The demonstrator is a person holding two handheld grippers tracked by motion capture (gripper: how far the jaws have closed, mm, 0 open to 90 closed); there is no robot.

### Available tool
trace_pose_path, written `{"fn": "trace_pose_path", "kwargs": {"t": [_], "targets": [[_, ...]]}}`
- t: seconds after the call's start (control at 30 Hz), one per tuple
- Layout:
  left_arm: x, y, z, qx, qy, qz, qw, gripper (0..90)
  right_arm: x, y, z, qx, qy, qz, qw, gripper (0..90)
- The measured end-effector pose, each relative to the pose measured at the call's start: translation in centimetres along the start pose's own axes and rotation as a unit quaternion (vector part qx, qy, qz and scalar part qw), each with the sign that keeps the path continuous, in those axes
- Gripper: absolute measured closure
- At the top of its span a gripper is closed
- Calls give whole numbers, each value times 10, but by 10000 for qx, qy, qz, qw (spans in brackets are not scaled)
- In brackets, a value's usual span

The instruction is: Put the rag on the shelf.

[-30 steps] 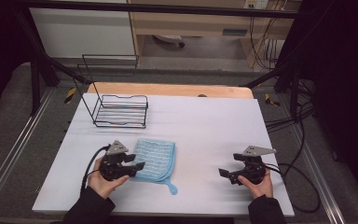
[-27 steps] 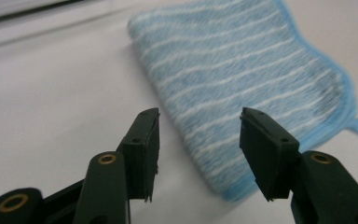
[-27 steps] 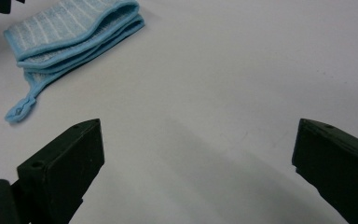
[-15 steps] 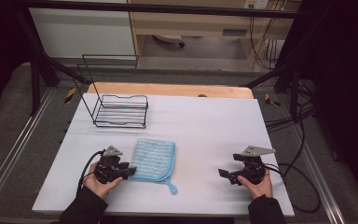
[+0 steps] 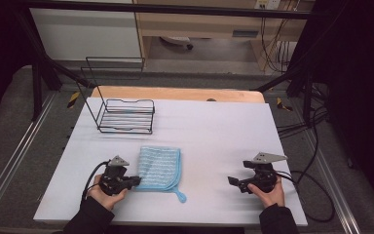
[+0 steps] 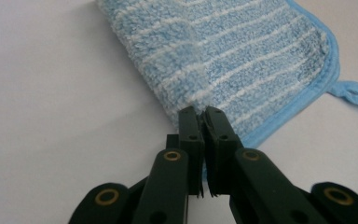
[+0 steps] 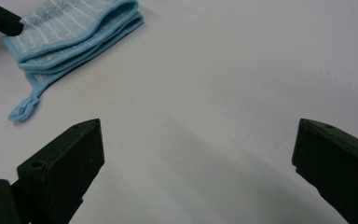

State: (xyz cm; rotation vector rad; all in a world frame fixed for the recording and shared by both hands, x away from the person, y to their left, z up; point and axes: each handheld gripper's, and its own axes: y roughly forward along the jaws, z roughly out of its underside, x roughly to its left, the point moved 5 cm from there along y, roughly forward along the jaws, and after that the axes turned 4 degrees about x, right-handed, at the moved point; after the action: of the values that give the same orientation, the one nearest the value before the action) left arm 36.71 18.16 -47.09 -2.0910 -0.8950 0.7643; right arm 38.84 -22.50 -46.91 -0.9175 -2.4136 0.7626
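at the near edge of the white table [image 5: 214, 126], the left gripper [image 5: 135, 181] has just been closing, and its jaws now stand nearly together on the near left corner of the folded blue cloth [image 5: 158, 167]; in the left gripper view the cloth's fluffy edge [image 6: 200, 100] sits pinched between the tips. the step in hand looks like taking hold of the cloth, probably to lift or carry it. the next move likely calls for a steady raise so the folded layers do not slip from the pinch, with the small hanging loop [image 5: 181, 197] trailing off the cloth's near right corner. well to the right of the cloth, the right gripper [image 5: 233, 182] rests with jaws wide apart, holding nothing. beyond the cloth, toward the far left, stands a black wire rack [image 5: 126, 117], apart from it.
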Motion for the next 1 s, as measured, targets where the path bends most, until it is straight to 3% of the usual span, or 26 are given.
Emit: {"fn": "trace_pose_path", "kwargs": {"t": [0.17,0.27,0.4,0.5,0.63,0.73,0.9,1.0], "targets": [[-2,-3,4,13,22,-135,9999,850,0,0,0,-9,-4,8,10000,28],[0,-5,2,-81,118,-238,9996,788,0,1,0,3,-8,2,10000,28],[4,-15,-3,-328,198,-371,9986,650,0,0,0,-5,7,5,10000,28],[9,-21,-10,-556,260,-419,9972,493,0,0,0,-9,9,0,10000,26],[15,-25,-18,-781,344,-432,9954,400,-1,-1,-1,-53,8,10,10000,26],[20,-24,-24,-822,418,-417,9949,241,-1,0,0,-49,-10,6,10000,26],[25,-20,-35,-830,482,-420,9945,114,0,0,0,-18,2,5,10000,26],[28,-19,-44,-850,510,-422,9942,90,0,1,0,-10,-8,6,10000,26]]}}
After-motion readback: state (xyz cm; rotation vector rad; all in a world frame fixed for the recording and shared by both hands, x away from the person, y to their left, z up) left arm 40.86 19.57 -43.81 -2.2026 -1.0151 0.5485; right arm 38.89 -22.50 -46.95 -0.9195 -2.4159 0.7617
